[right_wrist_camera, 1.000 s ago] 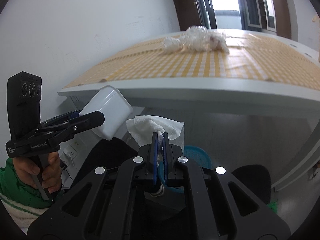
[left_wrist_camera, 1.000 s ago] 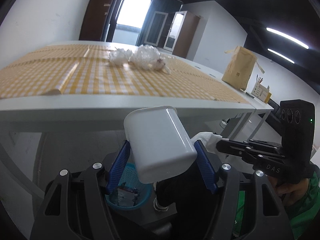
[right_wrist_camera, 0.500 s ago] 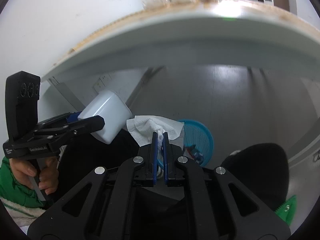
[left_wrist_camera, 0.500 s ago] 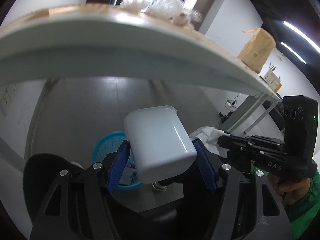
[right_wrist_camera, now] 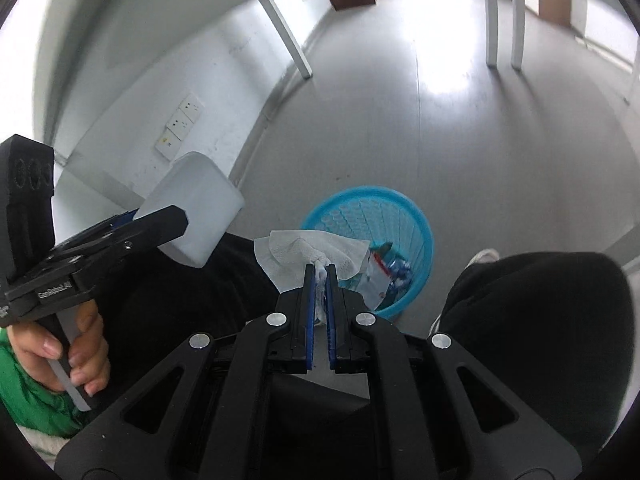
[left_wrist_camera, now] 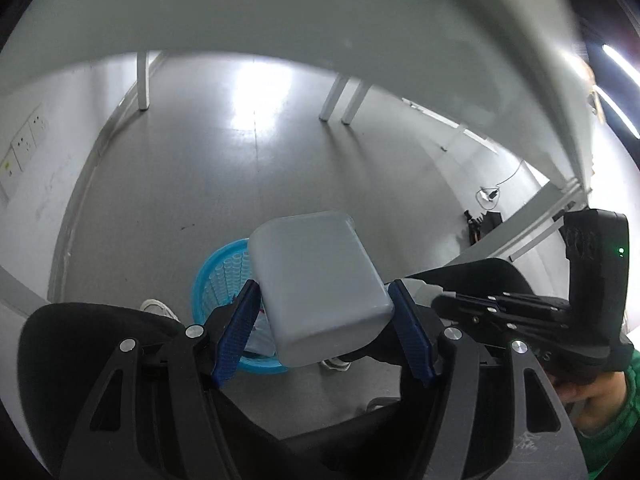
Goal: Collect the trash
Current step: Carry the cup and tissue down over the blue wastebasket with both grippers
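My left gripper (left_wrist_camera: pixel 322 322) is shut on a white plastic container (left_wrist_camera: pixel 316 280) and holds it above the floor, over a blue mesh waste basket (left_wrist_camera: pixel 218 276). My right gripper (right_wrist_camera: pixel 320 276) is shut on a crumpled white paper tissue (right_wrist_camera: pixel 312 252), just left of and above the same basket (right_wrist_camera: pixel 400 216), which holds some wrappers. The container also shows in the right wrist view (right_wrist_camera: pixel 196 204), to the left of the tissue. The right gripper shows in the left wrist view (left_wrist_camera: pixel 440 304), close beside the container.
Both grippers are below the table, whose underside (left_wrist_camera: pixel 320 12) spans the top. White table legs (right_wrist_camera: pixel 502 16) stand on the grey floor. The person's dark-clothed knees (right_wrist_camera: pixel 552 320) flank the basket. Wall sockets (right_wrist_camera: pixel 180 124) sit at the left.
Both grippers have dropped from table height to below the tabletop and tilted down toward the floor. The basket now lies directly ahead. Both grips are unchanged.
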Demonstrator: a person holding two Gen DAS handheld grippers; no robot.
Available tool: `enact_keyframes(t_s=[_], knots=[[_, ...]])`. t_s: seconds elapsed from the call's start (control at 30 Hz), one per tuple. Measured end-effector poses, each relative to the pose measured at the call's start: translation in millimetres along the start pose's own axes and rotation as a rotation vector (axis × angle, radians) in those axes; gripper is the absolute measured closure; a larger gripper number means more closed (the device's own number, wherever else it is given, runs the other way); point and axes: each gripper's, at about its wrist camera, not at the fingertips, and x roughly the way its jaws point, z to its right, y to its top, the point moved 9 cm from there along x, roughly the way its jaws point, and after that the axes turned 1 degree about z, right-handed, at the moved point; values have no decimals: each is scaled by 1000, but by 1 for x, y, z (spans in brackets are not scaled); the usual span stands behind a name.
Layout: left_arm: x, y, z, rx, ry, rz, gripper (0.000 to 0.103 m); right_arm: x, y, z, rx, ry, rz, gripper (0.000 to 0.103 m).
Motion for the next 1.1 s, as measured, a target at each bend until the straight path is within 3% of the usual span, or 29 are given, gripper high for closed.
enact_keyframes(t_s=[0.47, 0.63, 1.1], knots=[[54, 0, -26, -105, 17, -88, 38, 74, 21, 29, 78, -63, -106, 99], [63, 4, -31, -141, 33, -63, 38, 99, 25, 38, 74, -77, -138, 99], [126, 4, -55, -272, 92, -198, 38, 170, 38, 69, 161, -89, -282, 99]])
